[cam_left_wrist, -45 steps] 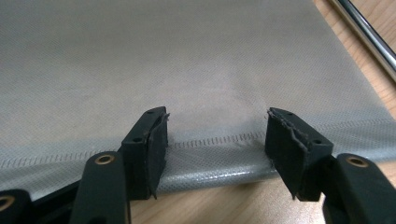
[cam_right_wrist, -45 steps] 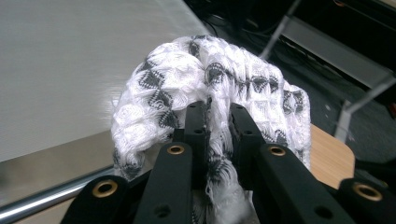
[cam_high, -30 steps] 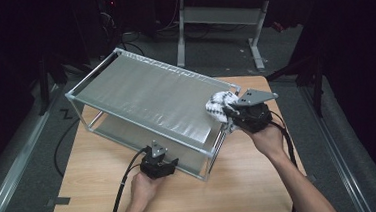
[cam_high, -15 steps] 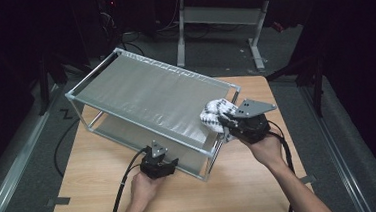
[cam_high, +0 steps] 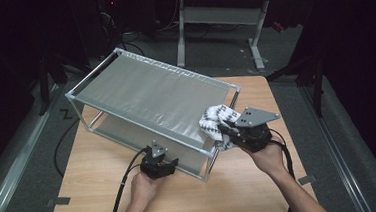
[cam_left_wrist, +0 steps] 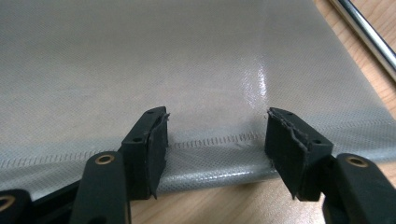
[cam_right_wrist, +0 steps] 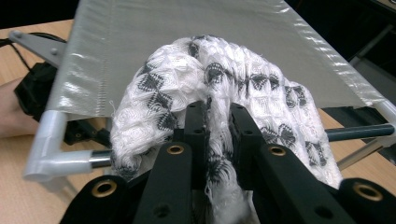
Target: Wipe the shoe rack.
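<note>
Jaws of the right gripper (cam_right_wrist: 218, 116) clamped on cloth (cam_right_wrist: 233, 79), left gripper (cam_left_wrist: 217, 135) agape above wooden table (cam_high: 241, 182), dark room.

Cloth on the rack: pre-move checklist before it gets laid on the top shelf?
1. Right claw shut on the patterned cloth: ok.
2. Cloth over the rack's top shelf: ok, it drapes over the near right corner.
3. Cloth spread flat: not ok, bunched.
4. Left claw steadying the rack: not ok, jaws open astride the lower shelf's hem.
5. Rack fully on table: not ok, far left corner overhangs.
</note>
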A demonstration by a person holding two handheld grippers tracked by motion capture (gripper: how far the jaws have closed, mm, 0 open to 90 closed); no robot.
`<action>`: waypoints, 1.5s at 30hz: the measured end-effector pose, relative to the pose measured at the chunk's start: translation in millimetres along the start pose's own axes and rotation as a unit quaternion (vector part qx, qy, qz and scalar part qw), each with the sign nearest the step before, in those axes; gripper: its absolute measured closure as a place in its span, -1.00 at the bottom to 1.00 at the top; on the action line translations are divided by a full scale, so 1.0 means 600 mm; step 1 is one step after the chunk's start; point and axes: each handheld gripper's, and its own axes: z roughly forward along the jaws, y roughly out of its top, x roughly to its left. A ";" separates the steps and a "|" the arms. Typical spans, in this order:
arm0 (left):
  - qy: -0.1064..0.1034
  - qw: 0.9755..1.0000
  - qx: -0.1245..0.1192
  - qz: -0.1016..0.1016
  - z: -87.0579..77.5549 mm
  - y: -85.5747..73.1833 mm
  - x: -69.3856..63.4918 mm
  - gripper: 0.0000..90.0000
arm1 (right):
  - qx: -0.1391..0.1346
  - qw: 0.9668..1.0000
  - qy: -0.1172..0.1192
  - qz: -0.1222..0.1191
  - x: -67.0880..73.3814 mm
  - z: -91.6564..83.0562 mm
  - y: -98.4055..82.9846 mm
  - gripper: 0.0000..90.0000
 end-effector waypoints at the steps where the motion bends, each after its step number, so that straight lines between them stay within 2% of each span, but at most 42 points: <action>1: 0.000 1.000 0.000 0.000 0.000 0.000 0.000 -0.12 | -0.001 1.000 0.002 -0.002 0.003 -0.001 0.000 0.78; 12: 0.002 1.000 0.000 -0.001 0.000 0.000 -0.001 -0.12 | -0.006 0.999 0.030 -0.040 0.043 -0.016 0.004 0.78; 14: 0.002 1.000 0.000 -0.001 0.000 0.000 -0.001 -0.12 | -0.005 0.999 0.024 -0.046 0.047 -0.017 0.002 0.78; 20: 0.002 1.000 0.000 0.000 0.000 0.000 -0.001 -0.12 | -0.006 0.999 0.024 -0.041 0.041 -0.015 -0.001 0.78; 25: 0.002 1.000 0.000 0.000 0.000 0.000 -0.001 -0.12 | 0.001 1.000 0.011 -0.027 0.019 -0.007 0.001 0.78; 33: 0.001 1.000 -0.002 -0.003 0.001 0.000 -0.001 -0.12 | 0.017 0.999 -0.028 0.006 -0.038 0.016 0.004 0.78; 35: 0.003 1.000 0.004 0.004 -0.001 0.000 0.000 -0.12 | 0.019 0.999 -0.039 0.017 -0.053 0.021 0.003 0.78; 39: 0.002 1.000 -0.001 0.000 0.000 0.000 -0.001 -0.12 | 0.021 0.998 -0.056 0.038 -0.078 0.029 -0.002 0.78; 45: 0.002 1.000 -0.001 -0.001 0.000 0.000 -0.001 -0.12 | 0.034 0.995 -0.081 0.045 -0.104 0.040 0.001 0.78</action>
